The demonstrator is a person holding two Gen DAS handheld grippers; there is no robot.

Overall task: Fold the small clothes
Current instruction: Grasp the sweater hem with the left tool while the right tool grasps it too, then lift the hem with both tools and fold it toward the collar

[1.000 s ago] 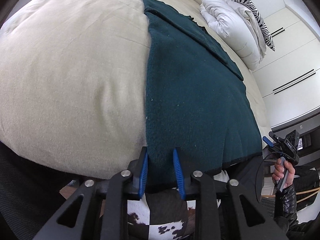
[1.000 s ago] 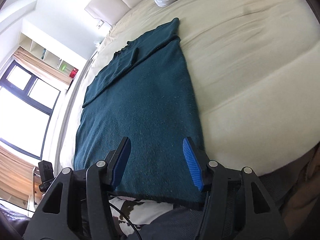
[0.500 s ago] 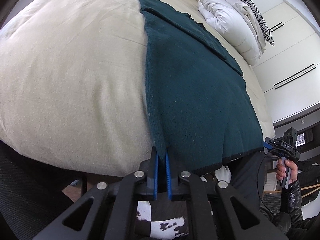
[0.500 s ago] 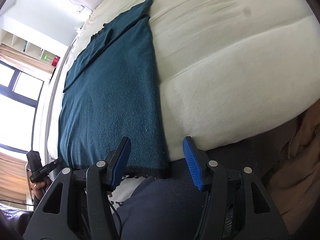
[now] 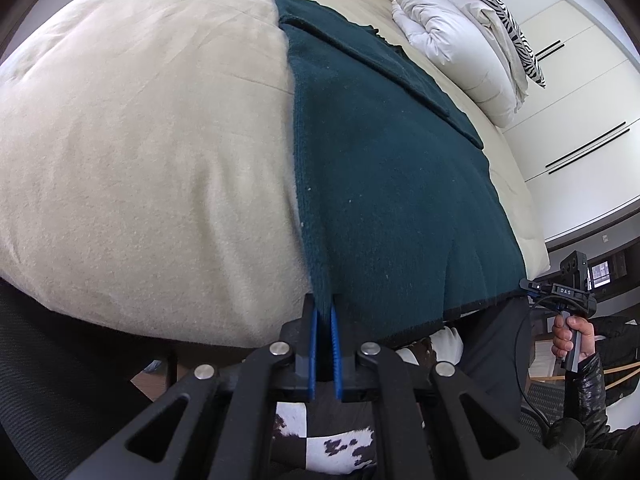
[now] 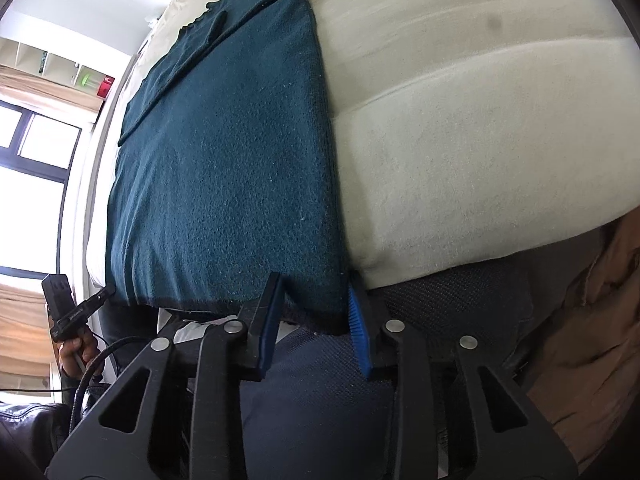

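On one bed [image 5: 140, 152], one teal garment [image 5: 384, 184], two grippers' jaws.

Dark teal knit garment [image 5: 384, 184] lies flat on the cream bed, sleeves folded across at far end, black-trimmed hem hanging over the near edge.

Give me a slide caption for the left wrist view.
Left claw shut on the near corner of the dark green garment spread on the cream bed.
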